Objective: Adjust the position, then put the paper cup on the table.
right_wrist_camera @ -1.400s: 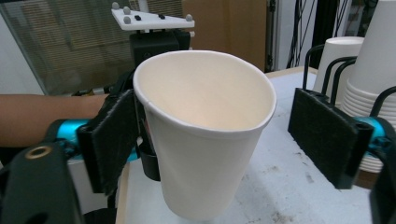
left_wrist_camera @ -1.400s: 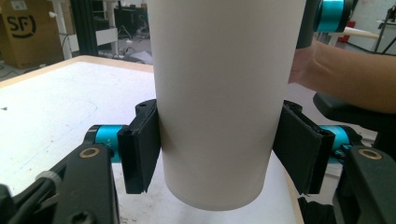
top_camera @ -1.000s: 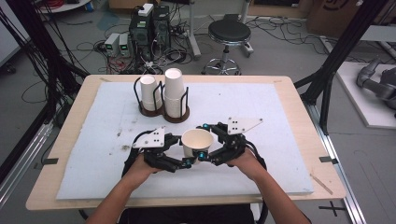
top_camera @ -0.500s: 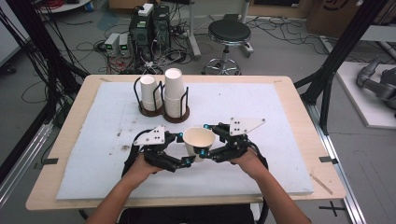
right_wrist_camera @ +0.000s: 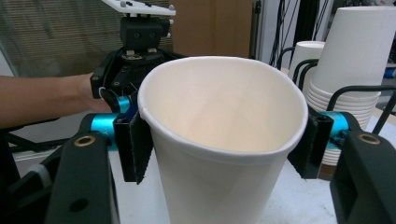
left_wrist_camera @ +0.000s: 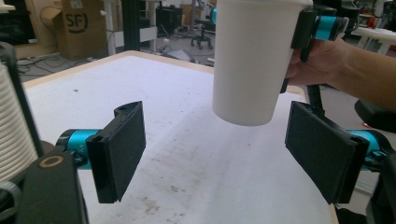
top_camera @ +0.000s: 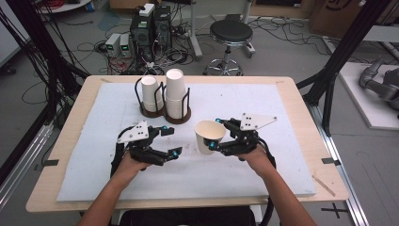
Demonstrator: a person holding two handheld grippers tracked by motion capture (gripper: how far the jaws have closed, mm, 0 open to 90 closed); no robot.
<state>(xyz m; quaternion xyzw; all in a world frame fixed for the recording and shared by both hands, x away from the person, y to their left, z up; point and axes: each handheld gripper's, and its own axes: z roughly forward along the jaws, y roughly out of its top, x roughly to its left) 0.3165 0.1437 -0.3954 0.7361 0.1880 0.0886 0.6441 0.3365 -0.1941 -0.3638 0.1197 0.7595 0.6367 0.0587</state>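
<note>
High view: right gripper [top_camera: 217, 133] clamps white paper cup [top_camera: 207, 136] above the mat. Left gripper [top_camera: 170, 140] spread wide, empty. Left gripper view: cup rim cut off. Right gripper view — cup base hidden.

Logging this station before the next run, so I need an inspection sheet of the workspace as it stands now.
Surface: white mat on a wooden table, with dark specks near the middle.
Job's things: paper cup held off the mat; two cup stacks in a black wire holder.
Clutter: nothing seen.
Grippers: right gripper shut on the paper cup; left gripper open, empty.
Cables: tangle on the floor beyond the table.
Surroundings: round stool, computer boxes.
</note>
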